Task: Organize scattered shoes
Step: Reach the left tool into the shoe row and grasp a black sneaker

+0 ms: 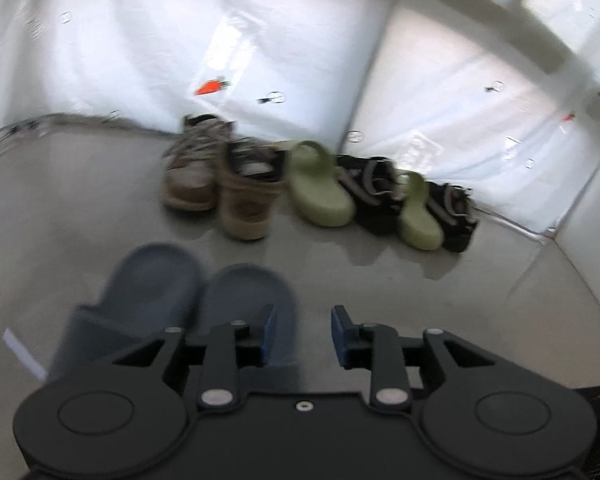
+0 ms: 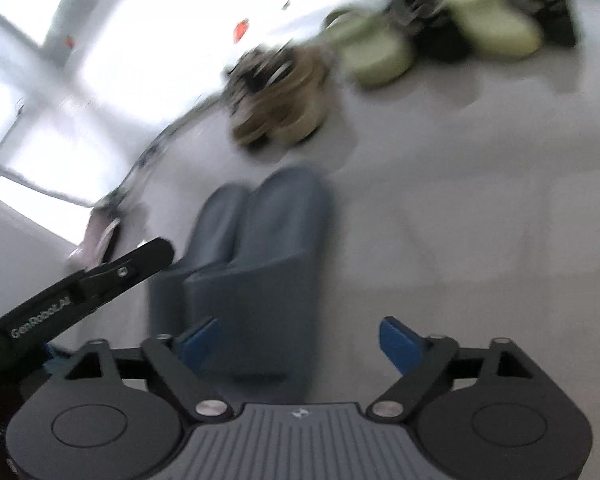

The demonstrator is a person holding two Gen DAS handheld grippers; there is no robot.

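Note:
A pair of blue slippers (image 1: pixel 152 284) lies side by side on the grey floor, close in front of both grippers. In the left wrist view my left gripper (image 1: pixel 304 336) is open, its left pad over the edge of the right slipper (image 1: pixel 252 292), and nothing is pressed between the pads. My right gripper (image 2: pixel 300 342) stands wide open just behind the heel of the slippers (image 2: pixel 260 240), not touching them. Further back by the wall stand tan sneakers (image 1: pixel 220 184), green clogs (image 1: pixel 320 188) and black sandals (image 1: pixel 368 196) in a row.
A white plastic sheet (image 1: pixel 140 60) covers the wall behind the shoe row. One finger of the left gripper (image 2: pixel 120 272) reaches into the right wrist view at the left. Bare grey floor (image 2: pixel 460 220) lies to the right of the slippers. The picture is blurred.

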